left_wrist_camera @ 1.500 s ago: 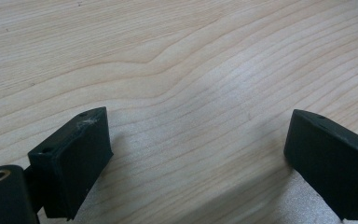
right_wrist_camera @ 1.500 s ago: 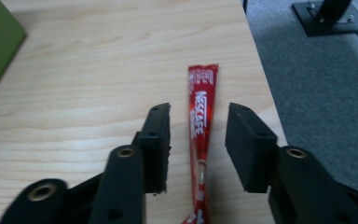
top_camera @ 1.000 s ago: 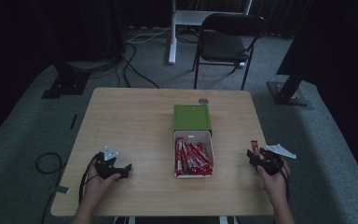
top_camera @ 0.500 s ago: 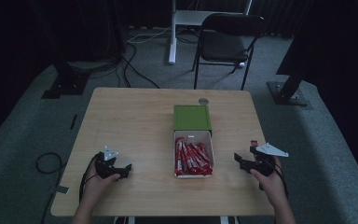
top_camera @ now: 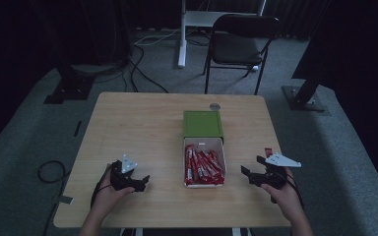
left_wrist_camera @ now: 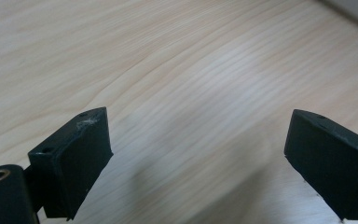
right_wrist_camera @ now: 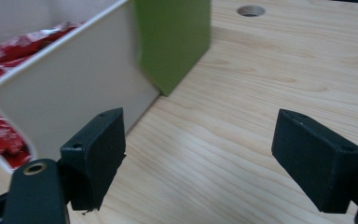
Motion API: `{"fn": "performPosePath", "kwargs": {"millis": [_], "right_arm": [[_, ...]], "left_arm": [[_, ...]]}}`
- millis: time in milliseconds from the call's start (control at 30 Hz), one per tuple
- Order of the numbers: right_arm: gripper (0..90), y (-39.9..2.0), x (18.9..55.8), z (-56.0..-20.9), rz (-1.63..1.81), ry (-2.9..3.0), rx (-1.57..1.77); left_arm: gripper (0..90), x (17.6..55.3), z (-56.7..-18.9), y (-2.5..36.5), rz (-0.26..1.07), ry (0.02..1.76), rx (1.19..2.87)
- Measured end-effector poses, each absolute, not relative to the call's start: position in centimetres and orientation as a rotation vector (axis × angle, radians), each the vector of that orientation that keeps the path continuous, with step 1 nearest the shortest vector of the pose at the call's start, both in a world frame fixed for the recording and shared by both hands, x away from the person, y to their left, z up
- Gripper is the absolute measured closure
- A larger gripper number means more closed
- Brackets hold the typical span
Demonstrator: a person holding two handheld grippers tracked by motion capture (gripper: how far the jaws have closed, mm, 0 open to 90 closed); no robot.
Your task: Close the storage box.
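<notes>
Now, white box (top_camera: 203, 144) sits mid-table, full of red packets (top_camera: 203, 165). Green lid (top_camera: 203, 124) lies just behind box, touching its far end. Right gripper (top_camera: 252, 172) hovers near box, on its right side, low over wooden table (top_camera: 138, 128); its 2 jaws have just been opening, now wide apart, nothing between them. Box wall (right_wrist_camera: 74, 79) shows close beside 1 jaw. Left gripper (top_camera: 142, 181) sits left of box, jaws spread wide, holding nothing, bare wood under them. Small round hole (top_camera: 215, 106) lies behind lid.

Red sachets (top_camera: 204, 164) (white tray (top_camera: 203, 143))
</notes>
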State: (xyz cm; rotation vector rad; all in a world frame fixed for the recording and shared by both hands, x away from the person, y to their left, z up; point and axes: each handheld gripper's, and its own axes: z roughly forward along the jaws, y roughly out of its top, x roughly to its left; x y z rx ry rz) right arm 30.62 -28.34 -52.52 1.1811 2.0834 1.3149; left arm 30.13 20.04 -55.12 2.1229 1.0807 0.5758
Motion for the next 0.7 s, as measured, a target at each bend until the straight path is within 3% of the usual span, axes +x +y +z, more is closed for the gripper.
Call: {"fn": "performPosePath", "kwargs": {"millis": [300,367,467,700], "right_arm": [[17.1,-26.9,29.8,-51.7,1.396,2.161,1.052],[17.1,-26.6,29.7,-51.5,1.419,2.172,1.028],[17.1,-26.0,29.5,-51.4,1.447,2.189,1.002],[17.1,-25.0,29.5,-51.7,1.487,2.23,0.971]], "left_arm": [[8.0,29.2,-53.2,16.8,0.521,0.958,2.124],[2.7,29.0,-52.9,16.0,0.512,0.9,2.139],[2.7,28.8,-52.5,15.0,0.498,0.839,2.158],[2.6,29.1,-52.0,13.4,0.504,0.8,2.155]]}}
